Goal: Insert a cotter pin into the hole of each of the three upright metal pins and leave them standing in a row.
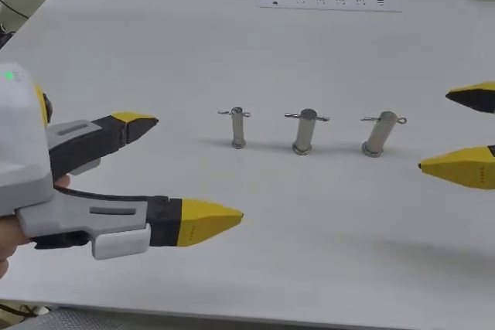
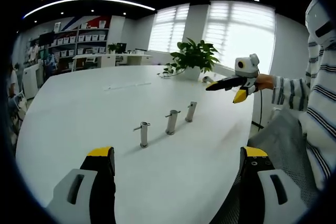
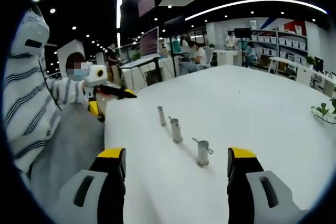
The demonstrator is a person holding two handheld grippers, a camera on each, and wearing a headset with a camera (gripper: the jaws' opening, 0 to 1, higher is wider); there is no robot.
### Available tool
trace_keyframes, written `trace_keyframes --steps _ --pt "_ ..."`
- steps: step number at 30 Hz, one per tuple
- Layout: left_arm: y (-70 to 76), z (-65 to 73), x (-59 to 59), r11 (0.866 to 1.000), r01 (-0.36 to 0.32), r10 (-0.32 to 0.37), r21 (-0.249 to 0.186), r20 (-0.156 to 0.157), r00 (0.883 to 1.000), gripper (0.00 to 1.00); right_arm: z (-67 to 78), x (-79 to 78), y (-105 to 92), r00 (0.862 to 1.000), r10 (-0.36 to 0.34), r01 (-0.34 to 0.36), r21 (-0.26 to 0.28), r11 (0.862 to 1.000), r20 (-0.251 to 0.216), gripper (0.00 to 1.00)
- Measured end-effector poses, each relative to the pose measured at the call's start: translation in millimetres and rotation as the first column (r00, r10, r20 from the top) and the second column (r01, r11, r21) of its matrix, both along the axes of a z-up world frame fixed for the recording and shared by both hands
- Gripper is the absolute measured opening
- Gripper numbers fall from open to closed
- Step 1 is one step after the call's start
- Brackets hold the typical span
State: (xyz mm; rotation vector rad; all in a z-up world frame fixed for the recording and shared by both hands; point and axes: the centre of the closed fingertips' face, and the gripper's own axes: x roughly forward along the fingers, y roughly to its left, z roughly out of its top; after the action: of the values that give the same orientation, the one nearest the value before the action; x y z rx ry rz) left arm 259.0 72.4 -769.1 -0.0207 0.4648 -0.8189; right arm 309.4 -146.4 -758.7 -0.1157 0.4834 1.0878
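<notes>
Three upright metal pins stand in a row on the white table (image 1: 155, 44): the left pin (image 1: 237, 130), the middle pin (image 1: 304, 132) and the right pin (image 1: 377, 135). A cotter pin crosses the top of each. My left gripper (image 1: 186, 169) hovers open to the left of the row, nothing between its yellow tips. At the right edge my right gripper (image 1: 442, 130) is open too, just right of the right pin. The left gripper view shows the row (image 2: 171, 121) ahead of the open gripper (image 2: 177, 155). In the right gripper view the row (image 3: 176, 129) runs away from the open gripper (image 3: 177, 156).
A white power strip (image 1: 329, 1) lies at the far side of the table. A potted plant (image 2: 194, 56) stands near the far right corner. The table's front edge runs close below my left gripper. People sit at desks in the background.
</notes>
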Motion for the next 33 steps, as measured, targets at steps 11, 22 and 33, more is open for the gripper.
trace_keyframes --steps 11,22,33 --pt "5.9 -8.0 -8.8 1.0 0.005 -0.004 0.025 -0.05 0.999 0.99 -9.4 -30.2 -16.0 0.992 -0.113 0.113 0.0 0.994 -0.062 0.86" --pt "6.5 -16.1 -17.6 0.998 0.017 -0.011 0.061 -0.092 0.996 0.99 -16.0 -50.7 -19.6 0.969 -0.217 0.218 -0.005 0.976 -0.12 0.94" --pt "14.6 -24.0 -24.9 0.995 0.017 -0.005 0.096 -0.124 0.992 0.99 -24.5 -52.2 -5.7 0.958 -0.21 0.202 -0.059 0.978 -0.196 1.0"
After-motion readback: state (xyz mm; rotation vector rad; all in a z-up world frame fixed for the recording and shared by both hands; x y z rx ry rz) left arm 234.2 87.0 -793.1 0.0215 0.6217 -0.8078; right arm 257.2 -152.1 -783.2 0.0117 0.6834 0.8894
